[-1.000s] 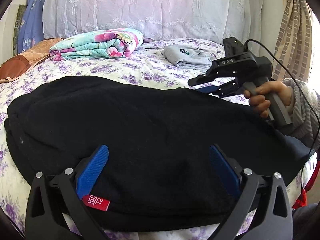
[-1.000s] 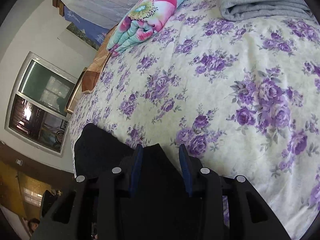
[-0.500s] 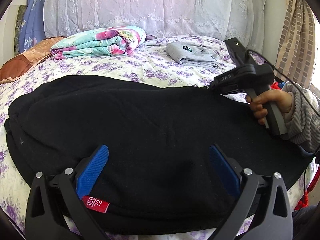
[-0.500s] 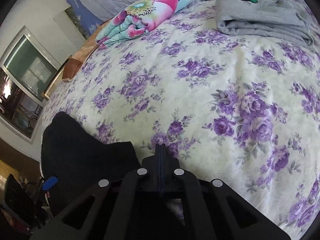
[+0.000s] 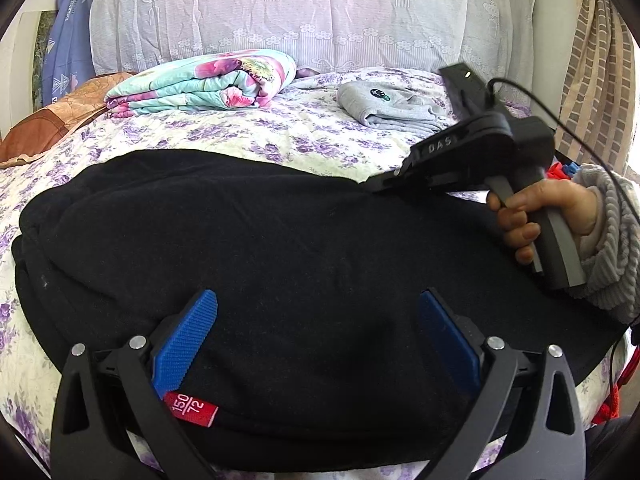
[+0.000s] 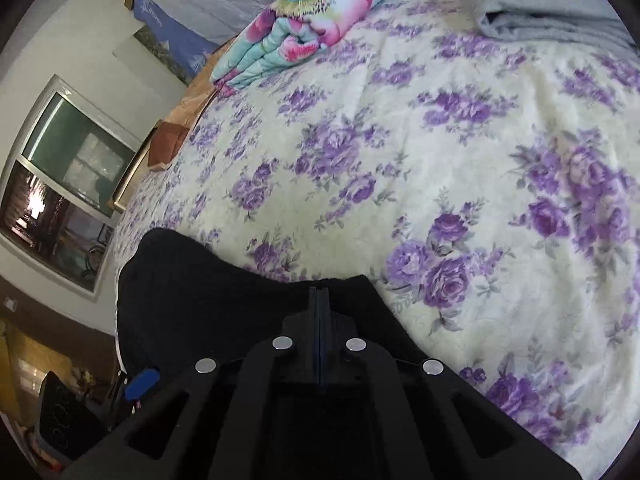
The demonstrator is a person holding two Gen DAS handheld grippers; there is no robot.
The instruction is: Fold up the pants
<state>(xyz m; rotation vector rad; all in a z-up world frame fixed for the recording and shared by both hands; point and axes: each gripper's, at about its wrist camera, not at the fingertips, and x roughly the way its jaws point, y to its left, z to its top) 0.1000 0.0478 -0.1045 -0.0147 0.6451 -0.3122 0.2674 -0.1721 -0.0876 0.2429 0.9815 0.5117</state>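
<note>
So the black pants (image 5: 280, 264) are spread flat across the bed (image 5: 240, 136). Right hand-held gripper (image 5: 384, 182) is clamped shut on their far edge. Left hand-held gripper (image 5: 318, 336) hovers over the near hem, blue pads wide apart, nothing pinched. Red tag (image 5: 191, 409) reads "150/72"; the right tool's body says "DAS".

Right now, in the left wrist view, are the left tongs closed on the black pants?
No, the left tongs stand wide open over the black pants.
</note>
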